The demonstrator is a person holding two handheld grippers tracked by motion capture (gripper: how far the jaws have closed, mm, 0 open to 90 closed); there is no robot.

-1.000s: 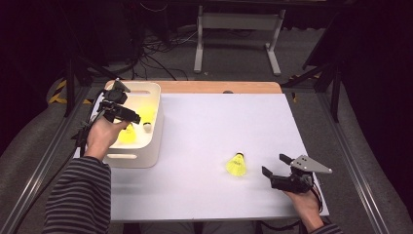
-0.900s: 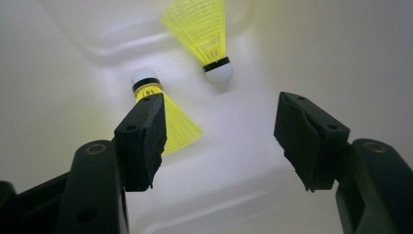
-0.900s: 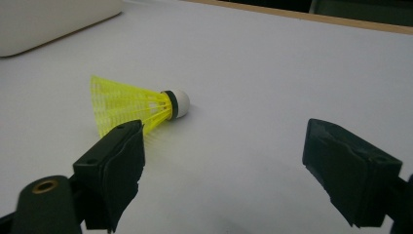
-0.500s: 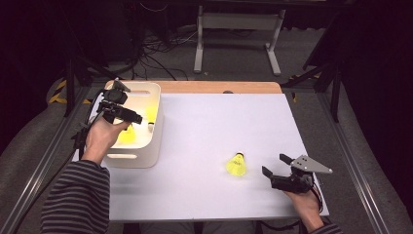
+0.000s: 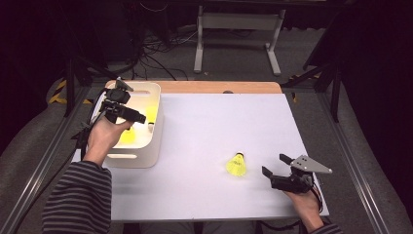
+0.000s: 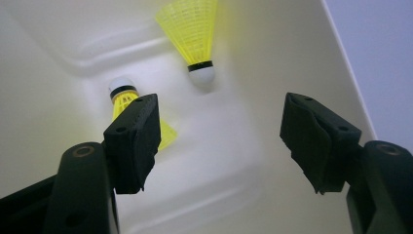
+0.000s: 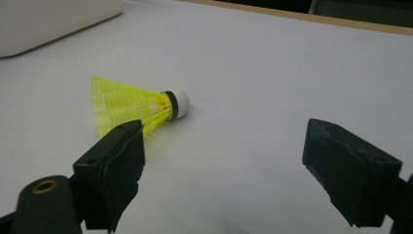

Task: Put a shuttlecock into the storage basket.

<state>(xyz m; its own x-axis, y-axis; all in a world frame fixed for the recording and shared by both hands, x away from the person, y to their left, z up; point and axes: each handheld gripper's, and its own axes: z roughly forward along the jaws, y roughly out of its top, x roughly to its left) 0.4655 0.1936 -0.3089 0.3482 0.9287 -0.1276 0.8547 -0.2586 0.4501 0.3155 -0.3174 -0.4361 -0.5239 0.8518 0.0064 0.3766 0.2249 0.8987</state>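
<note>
Both of my tongs stood wide open and held nothing. Left tongs (image 5: pixel 139 118) hung over the white bin (image 5: pixel 155 141), jaws having just been opening, nothing between them, two yellow shuttlecocks (image 6: pixel 192 29) lying below. Right tongs (image 5: pixel 273 165) rested on the table (image 5: pixel 204 126) near the lone shuttlecock (image 5: pixel 236 165), not touching it.

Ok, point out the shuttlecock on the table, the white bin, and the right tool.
shuttlecock on the table (image 5: pixel 236 165), high view, yellow skirt.
white bin (image 5: pixel 158 127), high view, right-hand rim.
right tool (image 5: pixel 275 165), high view, midway between its fingertips.
</note>
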